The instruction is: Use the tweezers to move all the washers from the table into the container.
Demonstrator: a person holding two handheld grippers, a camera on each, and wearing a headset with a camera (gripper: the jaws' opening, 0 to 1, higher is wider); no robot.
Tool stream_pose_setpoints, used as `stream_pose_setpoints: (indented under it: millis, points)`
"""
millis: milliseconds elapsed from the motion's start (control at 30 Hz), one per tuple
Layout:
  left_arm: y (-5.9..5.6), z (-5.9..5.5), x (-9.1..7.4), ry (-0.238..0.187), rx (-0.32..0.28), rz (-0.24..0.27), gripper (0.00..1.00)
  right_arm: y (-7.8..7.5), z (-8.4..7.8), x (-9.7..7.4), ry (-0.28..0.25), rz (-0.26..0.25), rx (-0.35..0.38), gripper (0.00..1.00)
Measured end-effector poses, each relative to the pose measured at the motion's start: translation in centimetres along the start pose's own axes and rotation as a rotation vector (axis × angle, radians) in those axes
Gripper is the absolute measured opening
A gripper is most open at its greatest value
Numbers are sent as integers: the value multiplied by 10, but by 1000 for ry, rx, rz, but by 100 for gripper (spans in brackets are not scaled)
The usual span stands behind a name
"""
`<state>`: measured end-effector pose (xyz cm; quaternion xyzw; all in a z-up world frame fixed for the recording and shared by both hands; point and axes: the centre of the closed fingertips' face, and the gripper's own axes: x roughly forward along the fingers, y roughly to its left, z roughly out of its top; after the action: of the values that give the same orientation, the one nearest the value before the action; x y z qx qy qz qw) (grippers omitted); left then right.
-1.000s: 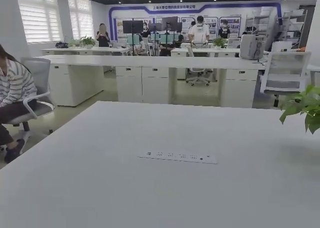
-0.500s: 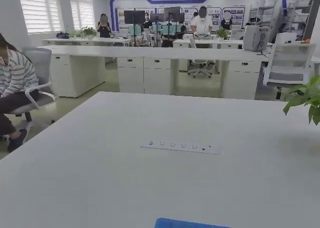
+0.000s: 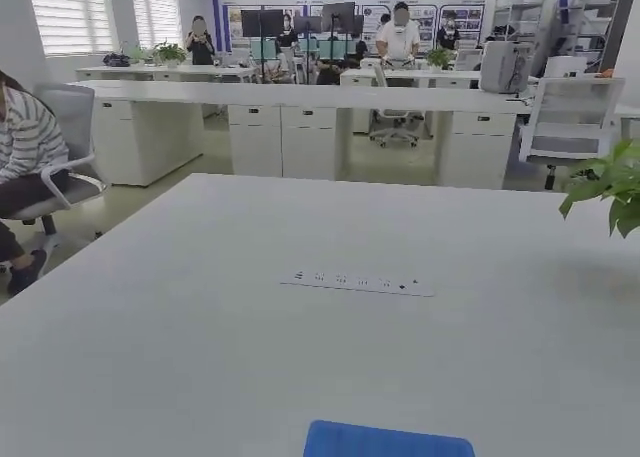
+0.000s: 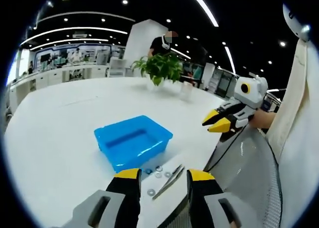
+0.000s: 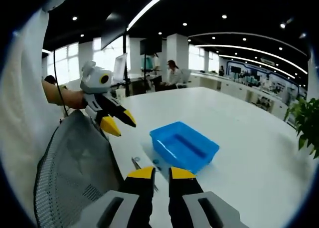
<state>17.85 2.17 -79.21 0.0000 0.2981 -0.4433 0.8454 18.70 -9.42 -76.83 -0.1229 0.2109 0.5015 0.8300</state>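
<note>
Left gripper view: how do the jaws stand? (A)

Left gripper (image 4: 164, 175) is spread wide, with nothing between the yellow tips. It is held in the air at the table's near edge. (B)

What lies past them? (A)

Tweezers (image 4: 168, 180) lie flat and slanted on the table (image 4: 60, 138), with nothing gripping them. Several washers (image 4: 158, 168) lie loose round their far end, and one more lies nearer the edge. Just beyond sits the container (image 4: 132, 140), blue, open-topped and upright. The washers lie outside its near wall, close to it but apart. (B)

And the other tool? (A)

Right gripper (image 4: 216, 122) shows at the right, off the table's edge and above a mesh chair back (image 4: 249, 178). In the right gripper view its own jaws are only a narrow slit apart and grip nothing. (B)

Anything else from that side? (A)

The container is straight ahead on the table. A few washers show as small specks at its near corner. One end of the tweezers shows beside the jaw tip, and the rest is hidden. The left gripper is at the left, tips parted and empty, with a hand behind it. (B)

Head view? (A)

The tabletop is broad and white. The container's far rim shows at the bottom edge. A socket strip (image 3: 358, 282) is set into the top well beyond it. Plant (image 3: 610, 182) leaves are at the right. A seated person (image 3: 25, 147) is at the far left, and more people are at the distant desks. (B)
</note>
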Motion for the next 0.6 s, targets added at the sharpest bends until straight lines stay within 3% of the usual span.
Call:
stream_pose_setpoints:
  millis: [100, 233, 300, 400, 533, 600]
  points:
    - [-1, -12, 9, 81, 58, -35, 26, 4, -3, 5, 7, 26, 18, 7]
    - [-4, -19, 20, 139, 103, -86, 19, 7, -8, 10, 23, 56, 49, 7]
    - [-3, -27, 25, 197, 126, -107, 17, 9, -8, 11, 29, 61, 65, 8]
    - [1, -39, 33, 289, 221, -119, 14, 8, -14, 13, 54, 58, 60, 3]
    - [6, -54, 40, 387, 281, -129, 12, 7, -22, 14, 97, 54, 52, 0]
    - [10, -59, 43, 423, 345, -126, 9, 7, -26, 15, 117, 56, 45, 0]
